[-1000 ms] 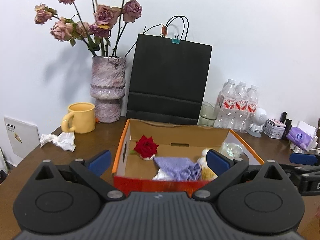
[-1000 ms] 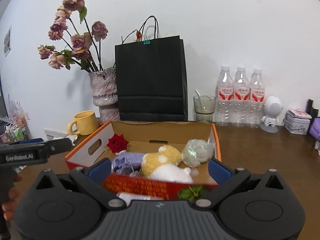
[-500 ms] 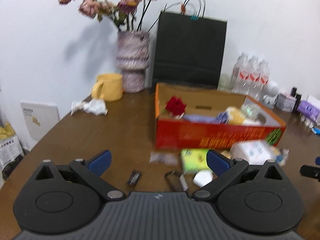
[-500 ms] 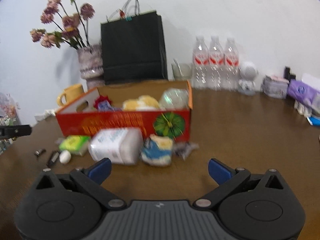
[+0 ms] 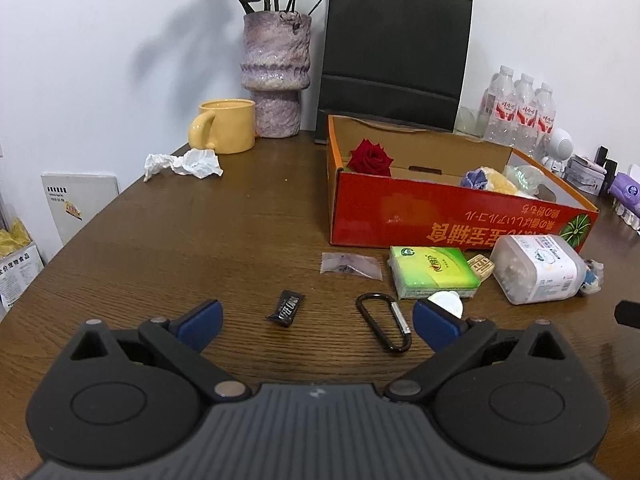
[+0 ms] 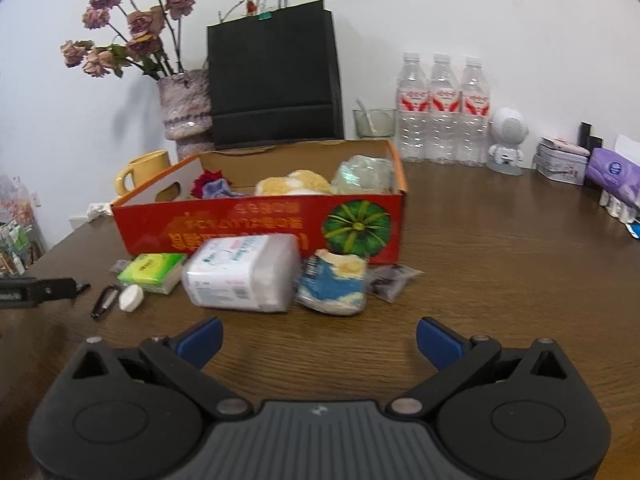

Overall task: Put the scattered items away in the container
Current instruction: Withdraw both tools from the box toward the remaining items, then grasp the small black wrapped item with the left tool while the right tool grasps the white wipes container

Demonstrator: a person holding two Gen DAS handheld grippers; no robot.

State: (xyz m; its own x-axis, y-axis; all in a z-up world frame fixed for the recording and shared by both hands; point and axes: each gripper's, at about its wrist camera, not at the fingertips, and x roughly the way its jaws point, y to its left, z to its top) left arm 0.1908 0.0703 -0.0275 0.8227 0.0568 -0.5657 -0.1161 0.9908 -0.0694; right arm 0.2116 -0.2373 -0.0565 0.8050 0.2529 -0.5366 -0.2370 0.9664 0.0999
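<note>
Lying between the spread, empty left tongs [image 5: 316, 318]: candy wrapper [image 5: 286, 308] and carabiner [image 5: 384, 326].

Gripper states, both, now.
Left gripper: open, holding nothing.
Right gripper: open, holding nothing.

a stone-look vase [image 5: 276, 80] of dried roses [image 6: 132, 32] stands at the worktop's [image 5: 200, 240] far edge, with a black paper bag [image 5: 394, 52] just beside it against the wall and a yellow mug [image 5: 226, 126] on its other side. a crumpled white paper [image 5: 184, 164] lies near the mug toward the worktop's left edge. along the far edge toward the right corner stand a glass with a spoon [image 6: 374, 122], three water bottles [image 6: 442, 108], a small white robot figure [image 6: 508, 138], a tin [image 6: 562, 160] and a purple tissue pack [image 6: 614, 176].
</note>
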